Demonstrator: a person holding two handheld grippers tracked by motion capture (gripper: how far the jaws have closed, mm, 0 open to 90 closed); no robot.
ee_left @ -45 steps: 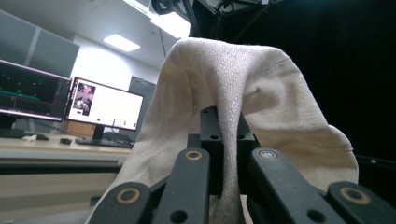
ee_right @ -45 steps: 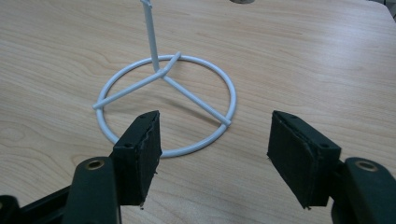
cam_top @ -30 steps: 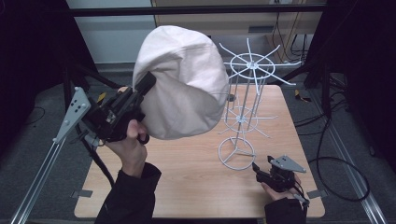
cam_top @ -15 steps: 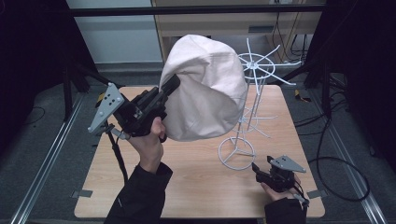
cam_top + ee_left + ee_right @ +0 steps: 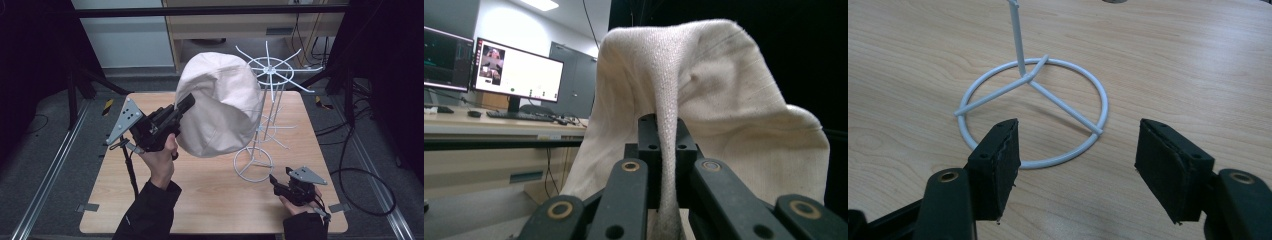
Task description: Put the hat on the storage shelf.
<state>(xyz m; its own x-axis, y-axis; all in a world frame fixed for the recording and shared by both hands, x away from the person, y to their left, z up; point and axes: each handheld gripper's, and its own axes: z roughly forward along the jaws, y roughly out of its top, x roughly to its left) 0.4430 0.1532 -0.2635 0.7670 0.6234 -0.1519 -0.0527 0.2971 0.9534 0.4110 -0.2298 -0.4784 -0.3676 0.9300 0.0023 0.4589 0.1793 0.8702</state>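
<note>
We are resting the right gripper [image 5: 276, 181] on the table [image 5: 210, 200] at five o'clock, jaws spread wide and empty, facing the stand's [image 5: 260, 125] white ring base [image 5: 1033, 112]. At nine o'clock we are clenching the left gripper [image 5: 186, 102] on a pinched fold of the hat [image 5: 220, 107]. The hat is cream, coarsely woven, domed and creased, hanging above the table's middle, just beside the stand's spoked top [image 5: 271, 69] at one o'clock.
</note>
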